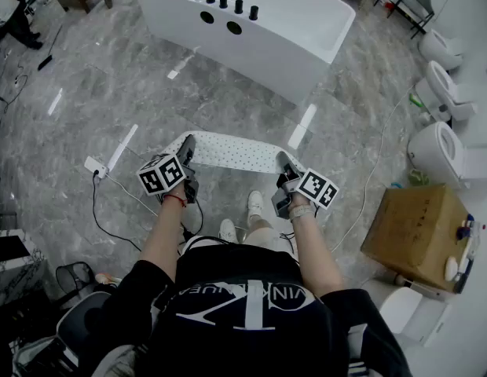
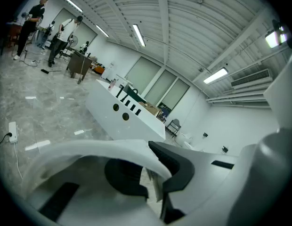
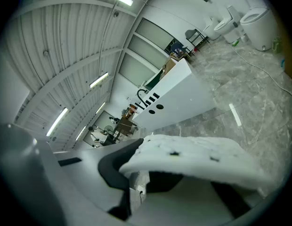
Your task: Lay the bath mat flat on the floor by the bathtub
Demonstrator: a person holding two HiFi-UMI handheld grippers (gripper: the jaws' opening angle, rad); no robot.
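In the head view the person's torso (image 1: 243,312) fills the lower frame and cuts off the floor (image 1: 110,77) beneath. The bath mat (image 1: 236,151), white with dark dots, stretches as a narrow band between the two grippers. It lies in front of the white bathtub (image 1: 251,22) and apart from it. Whether its far edge touches the floor is hard to tell.

In both gripper views the mat drapes over the fingers and hides most of one of them.

The left gripper (image 1: 186,148) has its fingers (image 2: 176,161) closed on the mat's left end. The right gripper (image 1: 284,163) pinches the right end the same way, with one dark finger showing beside the white cloth.

A cardboard box (image 1: 416,234) and toilets (image 1: 444,151) stand at the right, partly cropped.
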